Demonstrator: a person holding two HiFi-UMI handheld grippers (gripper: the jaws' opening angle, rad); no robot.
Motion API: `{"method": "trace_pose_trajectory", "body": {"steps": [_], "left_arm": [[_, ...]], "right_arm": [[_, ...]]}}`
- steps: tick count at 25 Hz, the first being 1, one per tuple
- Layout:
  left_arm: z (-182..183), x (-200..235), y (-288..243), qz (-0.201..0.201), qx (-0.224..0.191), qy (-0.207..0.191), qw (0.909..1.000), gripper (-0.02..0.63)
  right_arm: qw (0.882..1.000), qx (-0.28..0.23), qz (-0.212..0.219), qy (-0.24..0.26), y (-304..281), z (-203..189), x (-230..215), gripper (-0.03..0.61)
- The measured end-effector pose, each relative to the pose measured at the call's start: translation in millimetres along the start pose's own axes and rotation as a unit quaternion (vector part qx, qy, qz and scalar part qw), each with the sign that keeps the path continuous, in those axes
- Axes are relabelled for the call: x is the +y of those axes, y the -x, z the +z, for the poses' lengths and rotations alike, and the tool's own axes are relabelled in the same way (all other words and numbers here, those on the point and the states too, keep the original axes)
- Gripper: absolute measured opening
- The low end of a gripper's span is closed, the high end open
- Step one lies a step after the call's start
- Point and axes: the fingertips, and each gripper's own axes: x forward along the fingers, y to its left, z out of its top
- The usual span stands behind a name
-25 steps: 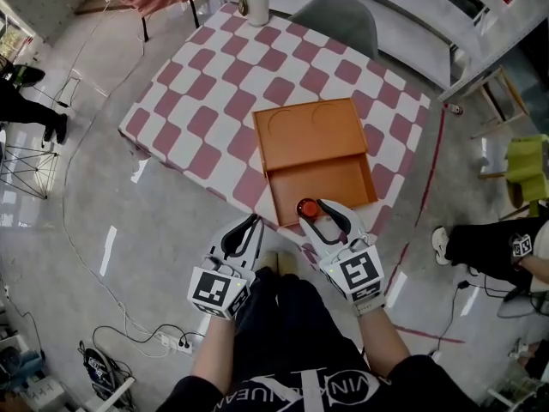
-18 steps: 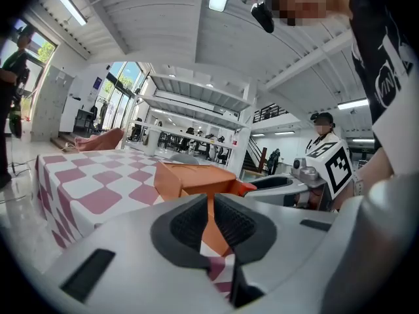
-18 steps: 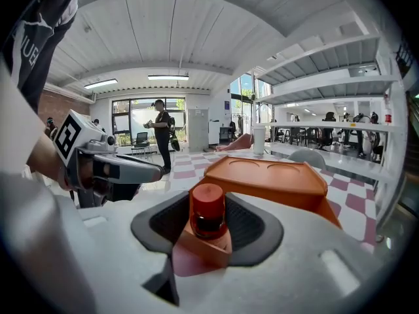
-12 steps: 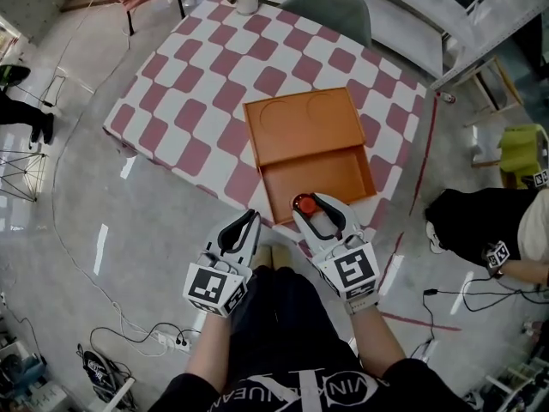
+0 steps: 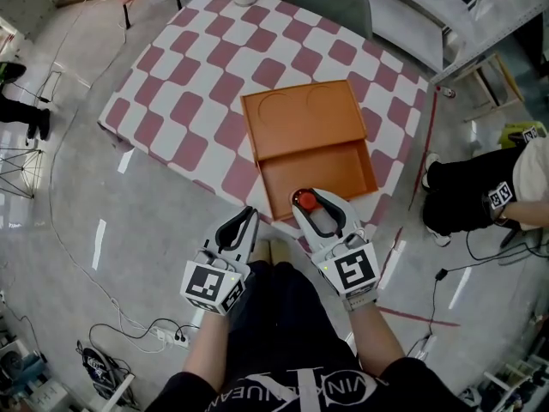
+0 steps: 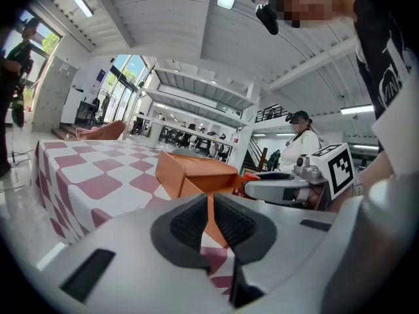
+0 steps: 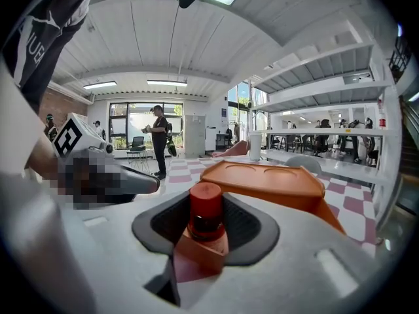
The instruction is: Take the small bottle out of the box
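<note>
Shirt [image 5: 296,388] lettering upside down, only partly legible.

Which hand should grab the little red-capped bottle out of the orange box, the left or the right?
Right. The right claw has the small red-capped bottle between its jaws, which have just been closing. The left claw sits shut, short of the orange box.

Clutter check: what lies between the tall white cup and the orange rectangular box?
Nothing but bare red-and-white checked tablecloth, as the head view shows.
</note>
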Motion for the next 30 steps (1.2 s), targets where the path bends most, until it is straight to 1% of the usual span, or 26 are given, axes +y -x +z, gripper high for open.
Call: {"method": "trace_pose_trajectory", "body": {"steps": [9, 14, 23, 30], "left_arm": [[3.2, 5.8, 2.2, 0.007, -0.002, 0.004, 1.0000, 0.032], [9.0, 9.6, 5.8, 0.009, -0.009, 0.008, 0.9999, 0.032], [21.2, 6.6, 4.5, -0.002, -0.011, 0.002, 0.9999, 0.032], [37.8, 1.0, 0.3, -0.013, -0.020, -0.006, 0.9997, 0.032]], "right_arm": [[1.000, 0.005, 0.001, 0.001, 2.4, 2.1, -9.1, 0.144], [1.000, -0.001, -0.007, -0.007, 5.4, 9.3, -16.2, 0.144], [1.000, -0.011, -0.015, -0.025, 11.7, 22.1, -22.8, 0.144], [0.999, -0.024, -0.018, -0.021, 17.0, 39.4, -27.1, 0.144]]}}
